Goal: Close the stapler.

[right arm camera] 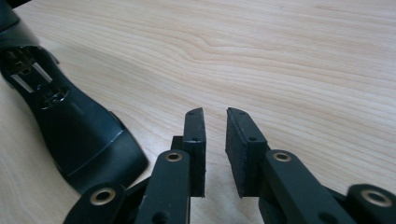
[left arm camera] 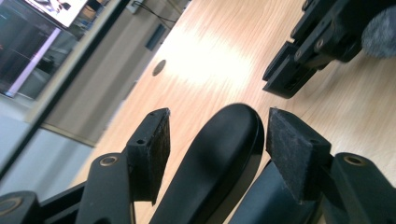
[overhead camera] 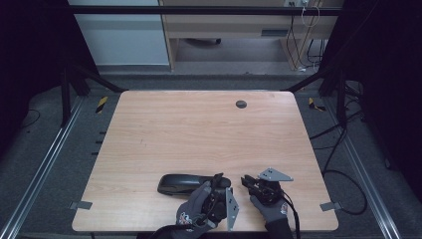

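While one black stapler (overhead camera: 191, 183) apparently lies unpinched, both grippers' fingers (left arm camera: 148, 151) stand spread.

a pale wood-grain table with rounded corners (overhead camera: 189, 129) is standing on a grey floor, carrying a long black plastic stapler (overhead camera: 186, 183) that is lying flat near its front edge, right of centre. a small round dark grommet hole (overhead camera: 241, 104) is sitting in the tabletop near the far edge. light is glaring off the bare wood.
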{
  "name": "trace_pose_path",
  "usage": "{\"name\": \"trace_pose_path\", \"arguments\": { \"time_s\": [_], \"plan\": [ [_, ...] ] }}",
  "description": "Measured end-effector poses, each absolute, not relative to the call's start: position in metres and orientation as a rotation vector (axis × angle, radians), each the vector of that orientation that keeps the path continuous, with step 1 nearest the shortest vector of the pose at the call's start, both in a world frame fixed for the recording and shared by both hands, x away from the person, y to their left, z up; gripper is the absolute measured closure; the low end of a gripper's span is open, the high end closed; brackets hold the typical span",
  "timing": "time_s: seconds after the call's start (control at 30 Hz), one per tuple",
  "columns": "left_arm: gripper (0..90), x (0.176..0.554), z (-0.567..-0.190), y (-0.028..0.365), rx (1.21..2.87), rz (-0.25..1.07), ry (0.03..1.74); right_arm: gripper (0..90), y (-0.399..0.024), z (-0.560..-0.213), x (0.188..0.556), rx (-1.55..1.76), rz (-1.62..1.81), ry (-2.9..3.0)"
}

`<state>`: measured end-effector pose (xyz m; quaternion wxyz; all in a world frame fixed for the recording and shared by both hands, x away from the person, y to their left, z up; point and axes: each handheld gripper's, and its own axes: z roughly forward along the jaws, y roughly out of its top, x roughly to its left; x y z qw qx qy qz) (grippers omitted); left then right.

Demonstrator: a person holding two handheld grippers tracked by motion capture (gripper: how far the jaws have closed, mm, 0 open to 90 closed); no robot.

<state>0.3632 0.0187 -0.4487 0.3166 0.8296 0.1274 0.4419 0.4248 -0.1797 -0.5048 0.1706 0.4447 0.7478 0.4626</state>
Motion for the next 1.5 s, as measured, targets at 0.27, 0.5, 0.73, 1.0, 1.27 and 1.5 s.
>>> {"name": "trace_pose_path", "arguments": {
  "time_s": [0.27,0.5,0.73,1.0,1.27,1.5],
  "plan": [
    [37.5,0.372,-0.431,0.030,2.105,0.950,0.437,74.8,-0.185,-0.505,0.426,1.270,1.305,2.101],
    [37.7,0.387,-0.408,0.059,1.998,0.787,0.576,76.2,-0.187,-0.501,0.425,1.269,1.325,2.087],
    [38.4,0.399,-0.393,0.100,1.921,0.804,0.687,86.7,-0.186,-0.494,0.425,1.253,1.348,2.093],
    [39.5,0.410,-0.387,0.154,1.856,0.841,0.822,90.0,-0.186,-0.481,0.424,1.226,1.400,2.082],
    [41.0,0.412,-0.401,0.196,1.846,0.855,0.956,90.0,-0.180,-0.465,0.422,1.200,1.460,2.069],
    [42.4,0.415,-0.417,0.223,1.839,0.873,1.050,90.0,-0.178,-0.457,0.423,1.186,1.501,2.060]
  ]
}}
